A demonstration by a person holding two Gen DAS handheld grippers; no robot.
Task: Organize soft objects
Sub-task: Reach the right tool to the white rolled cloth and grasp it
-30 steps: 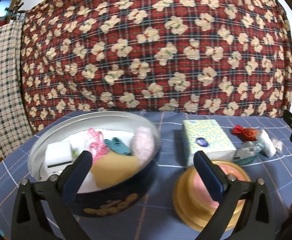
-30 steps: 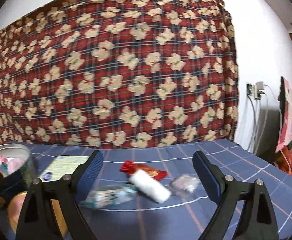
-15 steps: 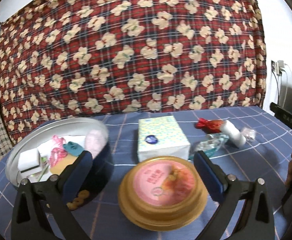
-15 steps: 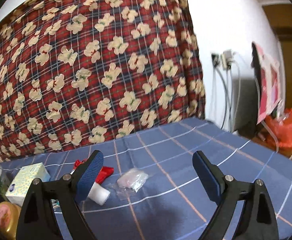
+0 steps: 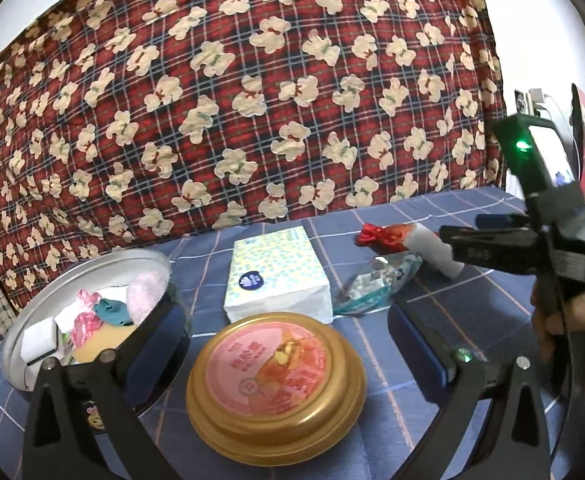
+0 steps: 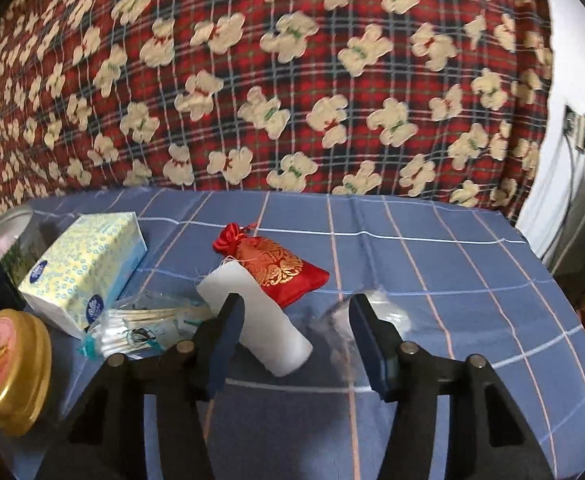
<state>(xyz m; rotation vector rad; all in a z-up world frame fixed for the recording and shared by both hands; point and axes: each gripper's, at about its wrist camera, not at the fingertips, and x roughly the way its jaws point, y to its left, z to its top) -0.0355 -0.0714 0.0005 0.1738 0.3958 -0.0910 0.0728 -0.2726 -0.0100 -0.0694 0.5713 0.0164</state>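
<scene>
**Right gripper lines up on white roll**

Right gripper [image 6: 294, 334] has just been closing, jaws half open, nothing gripped. White roll [image 6: 258, 318] lies on the blue cloth [image 6: 452, 264], touching the left finger, long axis diagonal, mostly left of the gap. Left gripper [image 5: 280, 354] wide open, empty, farther off near the tin [image 5: 92, 320].

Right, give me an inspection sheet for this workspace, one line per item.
Surface: blue checked tablecloth.
Job's things: red pouch, white roll, cotton swab pack, clear packet loose; open tin holds soft items.
Clutter: tissue pack, gold lid.
Grippers: left gripper open over the lid; right gripper has just been closing, jaws apart, the roll's end between them.
Cables: wall plug with cords.
Surroundings: red bear-print cloth.
</scene>
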